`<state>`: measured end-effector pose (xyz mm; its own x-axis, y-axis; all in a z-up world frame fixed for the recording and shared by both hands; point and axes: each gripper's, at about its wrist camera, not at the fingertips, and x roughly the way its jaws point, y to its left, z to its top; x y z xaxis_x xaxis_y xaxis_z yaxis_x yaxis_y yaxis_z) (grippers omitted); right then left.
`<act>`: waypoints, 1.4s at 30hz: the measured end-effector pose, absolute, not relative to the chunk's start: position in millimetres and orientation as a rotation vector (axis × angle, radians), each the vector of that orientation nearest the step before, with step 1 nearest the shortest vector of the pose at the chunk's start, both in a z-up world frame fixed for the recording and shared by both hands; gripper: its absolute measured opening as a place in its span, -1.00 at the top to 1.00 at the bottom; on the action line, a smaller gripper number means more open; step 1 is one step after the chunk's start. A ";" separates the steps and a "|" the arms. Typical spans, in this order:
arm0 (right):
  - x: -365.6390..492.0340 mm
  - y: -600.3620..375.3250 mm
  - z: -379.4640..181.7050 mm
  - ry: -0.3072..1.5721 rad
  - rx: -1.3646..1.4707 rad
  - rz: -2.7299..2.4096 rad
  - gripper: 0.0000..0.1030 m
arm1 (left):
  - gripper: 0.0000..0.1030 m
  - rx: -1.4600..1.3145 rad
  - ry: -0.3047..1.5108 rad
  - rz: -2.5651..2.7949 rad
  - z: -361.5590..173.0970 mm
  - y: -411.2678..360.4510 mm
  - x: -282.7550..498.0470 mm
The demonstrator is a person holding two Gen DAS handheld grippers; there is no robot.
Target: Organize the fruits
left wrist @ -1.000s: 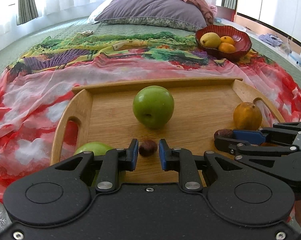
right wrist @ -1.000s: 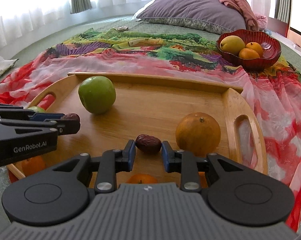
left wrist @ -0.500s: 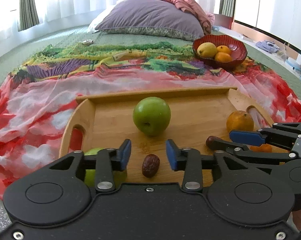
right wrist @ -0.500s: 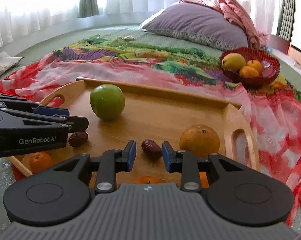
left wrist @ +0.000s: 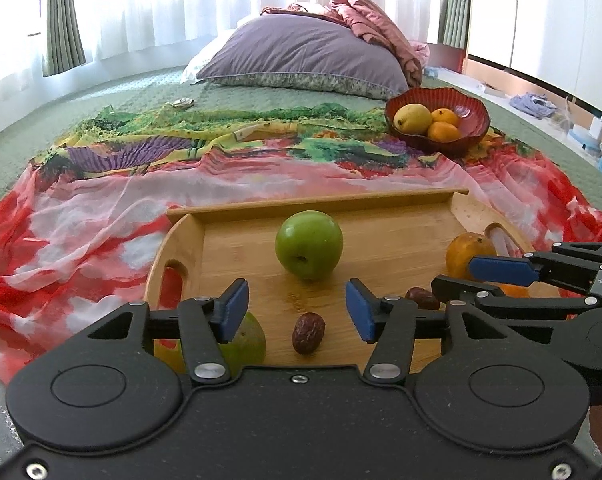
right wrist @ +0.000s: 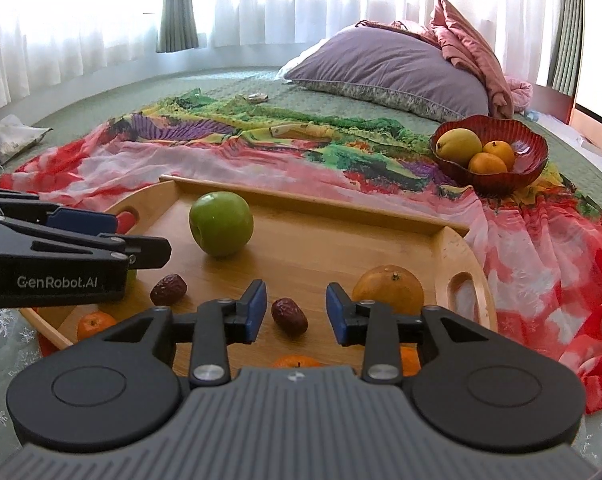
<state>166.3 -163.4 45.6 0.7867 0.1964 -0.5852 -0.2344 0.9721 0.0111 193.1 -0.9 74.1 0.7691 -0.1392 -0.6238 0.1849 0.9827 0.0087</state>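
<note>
A wooden tray lies on the bed. On it sit a green apple, an orange, two brown dates and small tangerines. My left gripper hovers over one date, jaws opening, the date lying loose on the tray below them. My right gripper hangs above the other date, jaws opening too, pads apart from it. A second green fruit shows behind the left finger.
A red bowl with a yellow pear and two oranges stands at the back right on a colourful scarf. A purple pillow lies at the head of the bed. Curtains hang behind.
Both grippers were shut on their dates a second ago. They have opened, let the dates down on the tray, and lifted back a little.
</note>
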 end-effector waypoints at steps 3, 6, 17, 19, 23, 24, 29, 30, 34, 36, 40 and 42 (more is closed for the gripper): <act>163.9 -165.5 47.7 0.617 -0.054 0.232 -0.11 | -0.10 0.075 0.660 -0.176 76.2 -1.4 189.1; 161.1 -166.7 49.7 0.608 -0.053 0.227 -0.15 | -0.16 0.074 0.652 -0.179 78.9 -1.7 183.8; 130.5 -175.8 58.1 0.552 -0.031 0.197 -0.40 | -0.45 0.054 0.621 -0.190 83.0 0.5 147.2; 121.7 -177.4 58.4 0.538 -0.027 0.194 -0.45 | -0.47 0.045 0.615 -0.191 81.5 2.2 136.1; 100.5 -182.5 55.4 0.513 -0.005 0.180 -0.55 | -0.71 0.032 0.594 -0.177 76.4 7.6 111.9; 94.3 -183.3 53.3 0.509 -0.002 0.175 -0.57 | -0.72 0.031 0.589 -0.173 74.8 8.1 106.6; 71.1 -186.0 41.7 0.501 -0.015 0.142 -0.65 | -0.72 0.031 0.594 -0.159 66.2 11.1 83.0; 66.9 -186.2 39.4 0.501 -0.017 0.135 -0.65 | -0.72 0.025 0.598 -0.158 64.2 11.4 78.6; 53.6 -188.1 31.5 0.499 -0.012 0.117 -0.72 | -0.89 0.001 0.623 -0.150 54.8 11.9 68.4; 49.3 -188.9 26.9 0.502 -0.001 0.111 -0.73 | -0.90 -0.010 0.638 -0.140 47.7 12.2 66.4; 47.0 -188.5 14.3 0.528 0.011 0.103 -0.75 | -0.90 -0.006 0.674 -0.109 32.4 12.7 65.9; 47.4 -187.7 7.5 0.544 0.009 0.097 -0.76 | -0.90 -0.003 0.688 -0.096 25.4 13.7 67.7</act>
